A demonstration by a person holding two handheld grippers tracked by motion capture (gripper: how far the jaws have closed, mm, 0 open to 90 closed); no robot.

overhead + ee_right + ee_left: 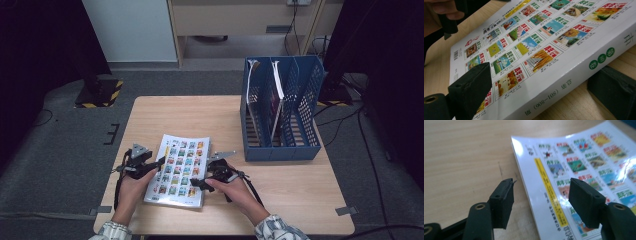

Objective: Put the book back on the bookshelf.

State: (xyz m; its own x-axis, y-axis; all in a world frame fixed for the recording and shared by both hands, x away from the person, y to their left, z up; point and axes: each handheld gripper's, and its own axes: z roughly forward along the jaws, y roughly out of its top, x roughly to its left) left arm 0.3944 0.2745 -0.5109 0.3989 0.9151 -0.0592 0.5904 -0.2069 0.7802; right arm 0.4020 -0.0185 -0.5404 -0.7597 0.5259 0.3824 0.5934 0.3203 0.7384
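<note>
A thick white book [180, 170] with rows of small colourful pictures on its cover lies on the wooden table [175, 115] near the front edge. My left gripper [161, 162] is at the book's left edge. In the left gripper view the left gripper [541, 182] is open, and its jaws straddle the edge of the book [579, 170] without pressing on it. My right gripper [197, 182] is at the book's right side near the spine. In the right gripper view the right gripper [544, 72] has one jaw over the cover of the book [536, 50] and the other beside the spine, with bare wood between.
A blue three-slot file holder [280, 150] stands at the back right of the table with two books [277, 100] upright in it. Bare wood stretches behind the book and along the front right. The person's other hand [446, 10] shows beyond the book.
</note>
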